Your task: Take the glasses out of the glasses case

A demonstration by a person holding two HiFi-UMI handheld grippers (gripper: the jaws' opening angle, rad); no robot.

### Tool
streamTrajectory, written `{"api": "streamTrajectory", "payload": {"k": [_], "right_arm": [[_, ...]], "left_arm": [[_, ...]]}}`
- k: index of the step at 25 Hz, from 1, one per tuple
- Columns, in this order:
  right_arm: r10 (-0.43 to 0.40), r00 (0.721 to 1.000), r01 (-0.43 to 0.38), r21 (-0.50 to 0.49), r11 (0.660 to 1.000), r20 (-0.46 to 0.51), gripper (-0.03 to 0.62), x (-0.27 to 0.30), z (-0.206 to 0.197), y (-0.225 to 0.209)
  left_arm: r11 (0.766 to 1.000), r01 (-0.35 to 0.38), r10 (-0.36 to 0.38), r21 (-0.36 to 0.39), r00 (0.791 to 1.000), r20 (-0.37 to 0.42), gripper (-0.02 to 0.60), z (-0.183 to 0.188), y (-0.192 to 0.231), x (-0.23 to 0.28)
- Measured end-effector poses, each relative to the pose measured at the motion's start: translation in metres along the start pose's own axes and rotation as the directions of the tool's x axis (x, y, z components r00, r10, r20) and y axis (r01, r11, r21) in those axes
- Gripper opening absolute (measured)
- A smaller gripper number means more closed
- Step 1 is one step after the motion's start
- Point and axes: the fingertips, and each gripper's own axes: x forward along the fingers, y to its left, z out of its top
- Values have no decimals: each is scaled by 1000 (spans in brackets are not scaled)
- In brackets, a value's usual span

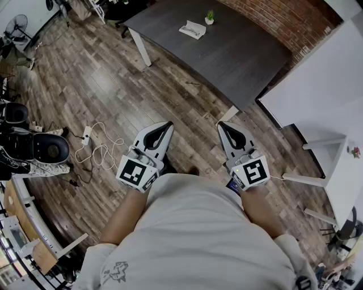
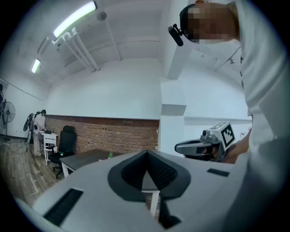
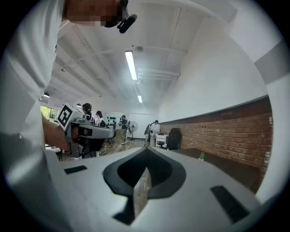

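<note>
Where the glasses case may be: a small white flat object (image 1: 193, 29) on the dark grey rectangular tabletop (image 1: 244, 56), beside a little green potted plant (image 1: 210, 17).
Handling: I judge the case light and stiff and the glasses fragile; take them by the frame, not the lenses.
Fingers: left gripper (image 1: 165, 127) and right gripper (image 1: 223, 126), both well apart from the tabletop; fingers together, nothing between.
Hidden: the object is too small to identify; no glasses are visible.
</note>
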Motion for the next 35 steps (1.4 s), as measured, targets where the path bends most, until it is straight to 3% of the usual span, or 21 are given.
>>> {"api": "streamTrajectory", "payload": {"k": [19,27,35], "right_arm": [[27,999,-27,-2,1000,-17,5,34,-7,11],[15,999,-14,24,1000,-28,8,67,-12,11],[-19,997,19,6,1000,-79,131,132,-20,15]], "left_arm": [[1000,-6,6,-24,1000,-21,11,-11,31,-3],[999,-2,1,-42,1000,-30,11,-20,65,-2],[998,28,-31,-64,998,-51,11,-29,129,-3]]}}
